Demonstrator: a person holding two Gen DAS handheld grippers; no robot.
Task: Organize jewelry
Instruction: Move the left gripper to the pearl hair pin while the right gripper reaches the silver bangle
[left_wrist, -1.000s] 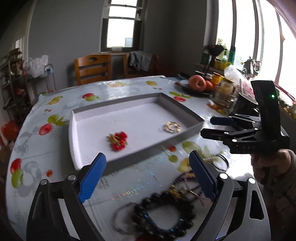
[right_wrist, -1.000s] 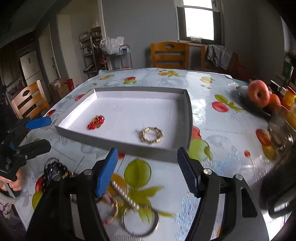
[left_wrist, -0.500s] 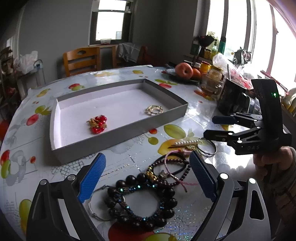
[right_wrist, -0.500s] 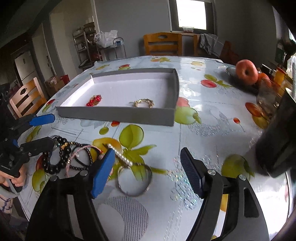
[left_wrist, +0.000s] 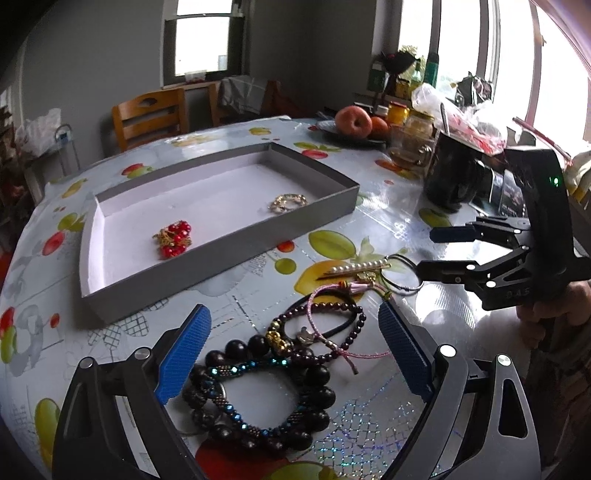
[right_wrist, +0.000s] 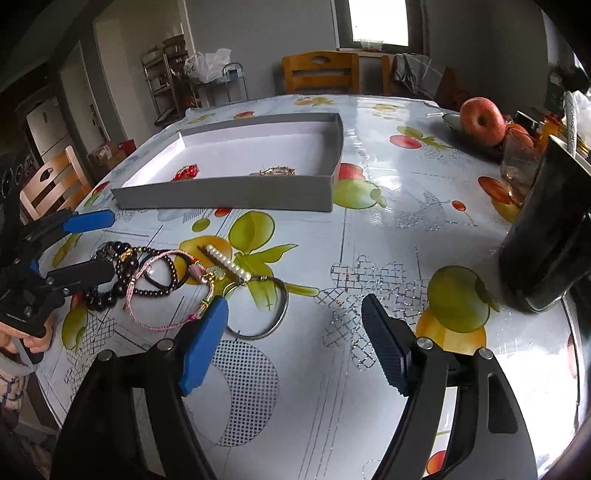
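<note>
Both grippers stand wide apart with nothing between the pads: the left gripper (left_wrist: 293, 352) hangs over the heap of loose bracelets, the right gripper (right_wrist: 293, 339) above the bare tablecloth just beside the silver bangle (right_wrist: 264, 314).

Taking the grey tray (left_wrist: 221, 254) as the landmark and going down in size: the round table (right_wrist: 388, 229) with its fruit-print cloth carries everything, and the tray sits toward its middle. Inside the tray lie only two pieces, a red bead cluster (left_wrist: 173, 238) near its left side and a gold chain bracelet (left_wrist: 287, 202) near its right side.

Everything else is outside, on the near side of the tray: a big black bead bracelet (left_wrist: 258, 398), with a blue-faceted beaded one lying across it, a dark purple bead strand (left_wrist: 325, 332), a pink cord bracelet (left_wrist: 332, 321), the bangle, a thin black hair tie (possibly two, they overlap) and a pearl hair clip (left_wrist: 360, 266) nearest the tray.

By my reading the sorting is in its early part, with two pieces placed and most of the pile left.
</note>
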